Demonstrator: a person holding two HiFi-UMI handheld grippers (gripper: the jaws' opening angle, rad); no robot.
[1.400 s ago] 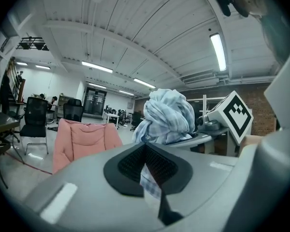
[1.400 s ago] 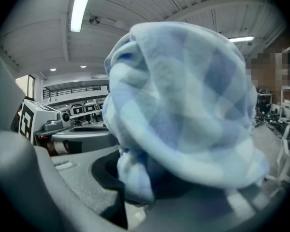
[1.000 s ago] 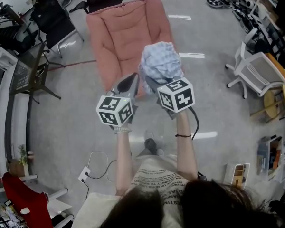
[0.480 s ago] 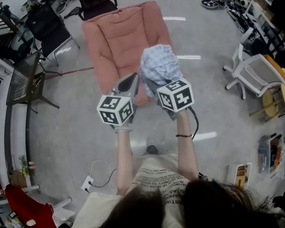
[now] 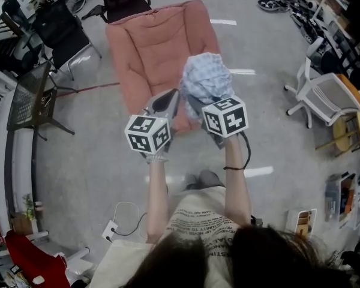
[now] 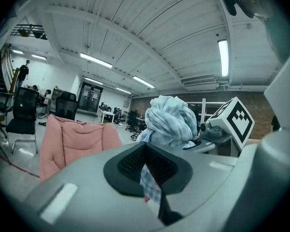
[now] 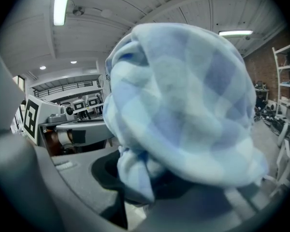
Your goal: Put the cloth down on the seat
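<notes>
I held the cloth (image 5: pixel 205 80) bunched in the right gripper's (image 5: pixel 197 104) half-closed jaws, above the seat's (image 5: pixel 150 47) front edge. The left gripper (image 5: pixel 167 101), nearly closed, seemed to pinch a trailing corner. Next it needed moving forward, lowering and releasing.

Your left gripper (image 5: pixel 165 102) and right gripper (image 5: pixel 197 105) are grey, each bearing 1 white cube with black square markers. You wear a cream printed T-shirt (image 5: pixel 198 218), 1 dark wristband (image 5: pixel 233 168); a black cable (image 5: pixel 247 152) trails.
</notes>
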